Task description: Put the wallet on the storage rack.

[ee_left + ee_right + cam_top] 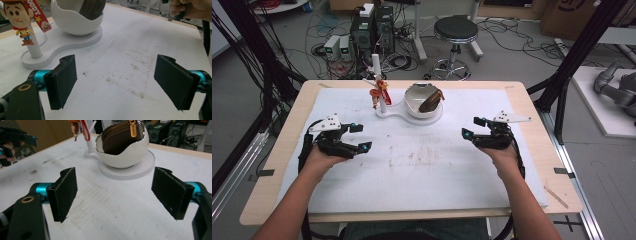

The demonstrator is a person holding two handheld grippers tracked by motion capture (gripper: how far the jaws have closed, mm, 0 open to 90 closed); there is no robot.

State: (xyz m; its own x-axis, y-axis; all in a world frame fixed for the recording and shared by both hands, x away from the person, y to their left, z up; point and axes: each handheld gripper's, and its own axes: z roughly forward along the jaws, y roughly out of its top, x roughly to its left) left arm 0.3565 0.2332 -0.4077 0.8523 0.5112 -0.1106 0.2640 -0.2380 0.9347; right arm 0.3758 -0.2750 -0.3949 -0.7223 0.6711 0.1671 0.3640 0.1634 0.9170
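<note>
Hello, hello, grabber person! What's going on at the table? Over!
Left gripper and right gripper open, holding nothing. Brown pouch in the white bowl, cowboy keychain hanging on the post. Nothing in the way. Over.

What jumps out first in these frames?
The white egg-shaped bowl at the table's far middle, with a brown zip pouch sitting inside it. Just left of it on the same white base, a post carries a cowboy figure keychain. Both grippers, left and right, hover open and empty nearer the person.
</note>
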